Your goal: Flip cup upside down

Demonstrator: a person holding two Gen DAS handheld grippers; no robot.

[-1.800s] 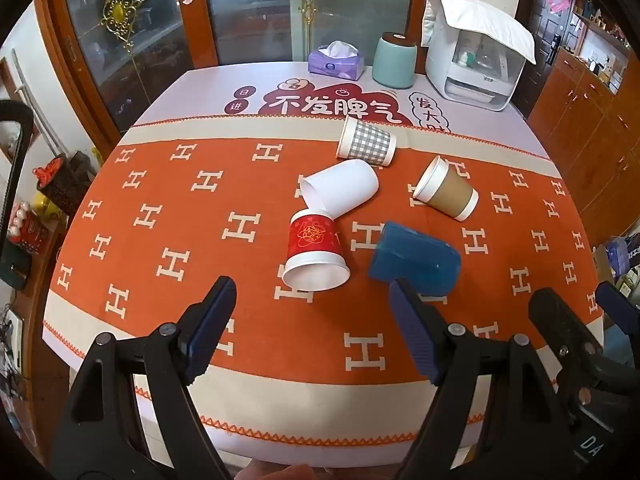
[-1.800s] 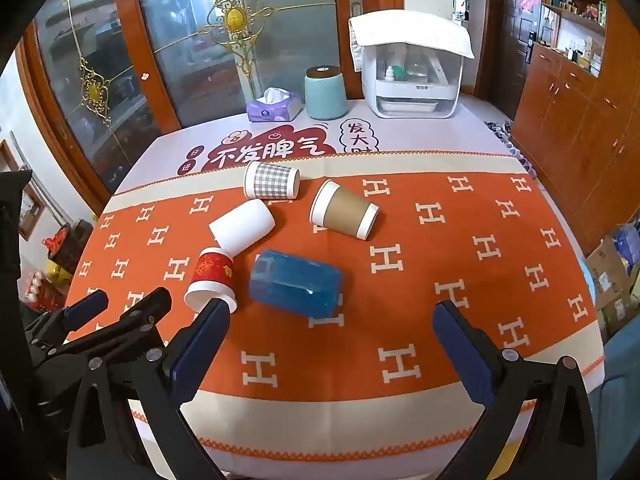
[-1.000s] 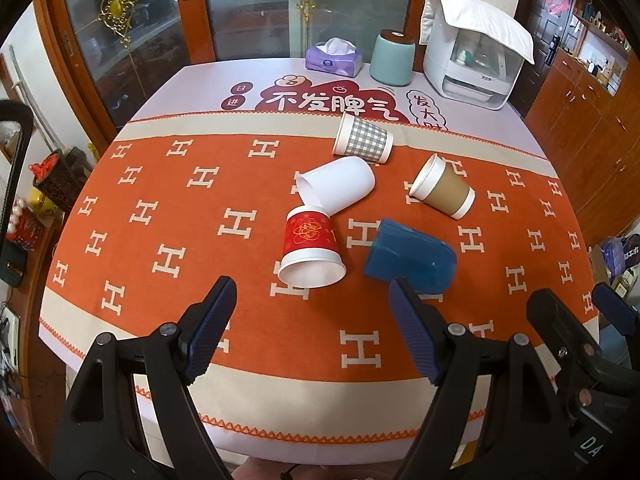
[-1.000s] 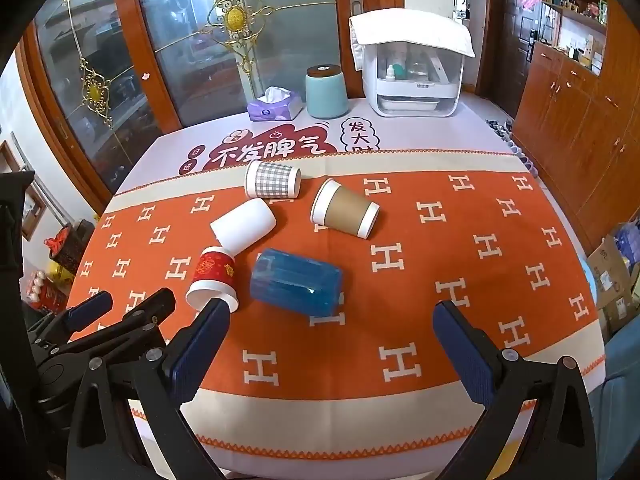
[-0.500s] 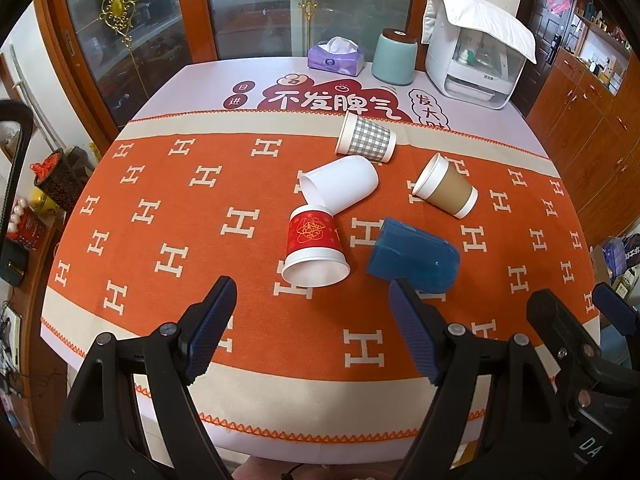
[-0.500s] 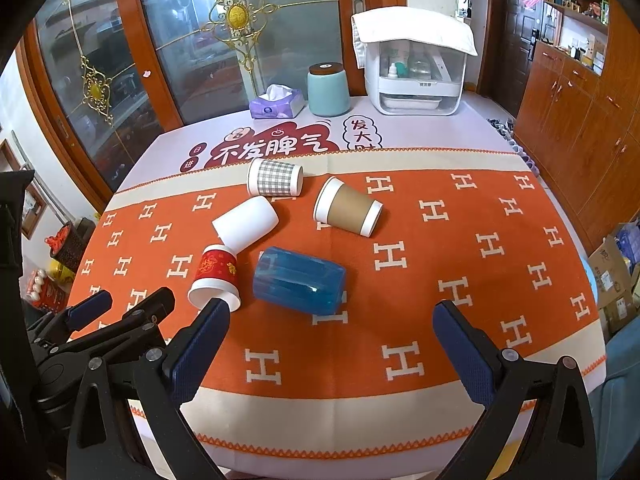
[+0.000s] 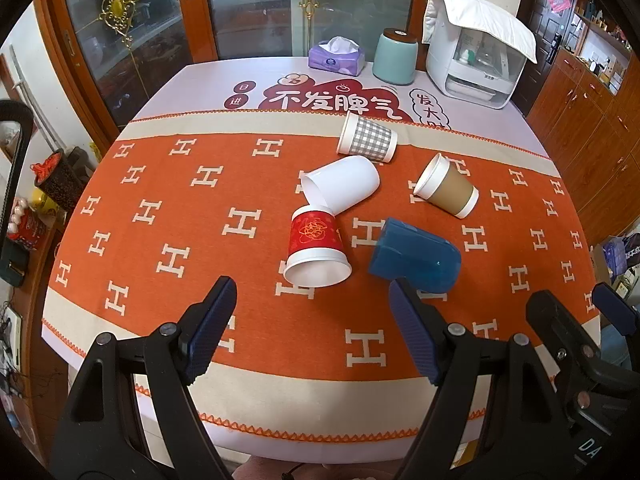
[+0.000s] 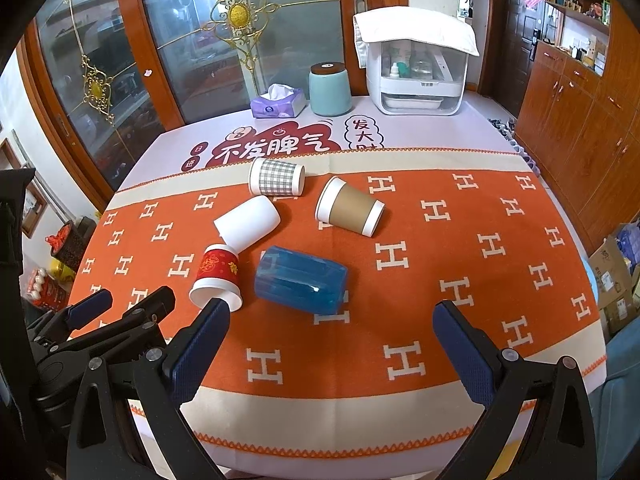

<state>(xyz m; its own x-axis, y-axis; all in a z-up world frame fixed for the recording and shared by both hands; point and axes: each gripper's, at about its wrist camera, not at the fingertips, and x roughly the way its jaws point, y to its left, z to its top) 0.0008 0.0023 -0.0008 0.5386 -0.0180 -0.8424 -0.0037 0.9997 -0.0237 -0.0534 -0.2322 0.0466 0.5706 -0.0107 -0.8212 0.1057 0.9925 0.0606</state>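
On the orange cloth [image 7: 168,216] we see five cups lying sideways, including the blue cup [image 8: 300,285]. Left gripper [image 7: 310,332] and right gripper [image 8: 330,346]: jaws wide, empty.

Left tool [image 7: 312,334] agape, hovering before red cup [image 7: 316,246].

Five cups [image 7: 316,250] lie clustered mid-bench [image 7: 160,220] before my grippers, with a tissue box [image 7: 336,56] and canister [image 7: 396,56] behind.
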